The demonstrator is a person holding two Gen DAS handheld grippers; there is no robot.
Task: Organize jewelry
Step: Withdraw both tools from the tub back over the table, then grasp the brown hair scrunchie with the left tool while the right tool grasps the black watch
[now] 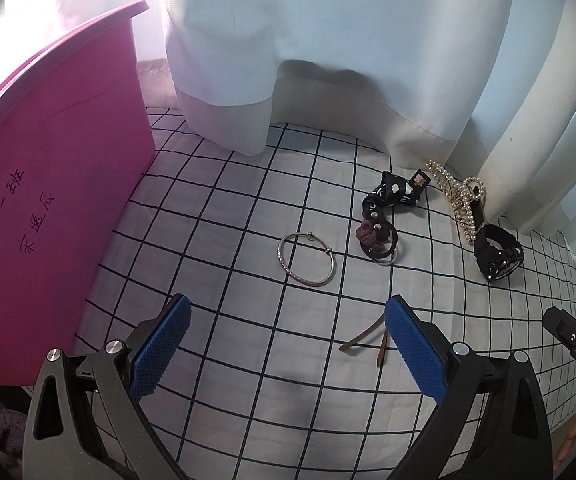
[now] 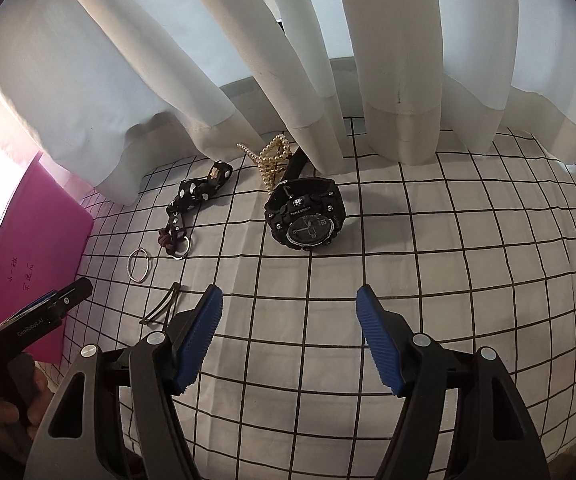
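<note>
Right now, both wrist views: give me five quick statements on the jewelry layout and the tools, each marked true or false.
1. The left tool is open and holds nothing. True.
2. The watch is clamped in the right tool. False: it lies on the checked cloth, apart from the open tool.
3. The silver bangle lies flat on the cloth, touching no other piece. True.
4. The pearl hair claw sits inside the pink box. False: it lies on the cloth by the curtain, next to the watch.
5. A brown hair clip lies just by the left tool's right-hand finger. True.
</note>
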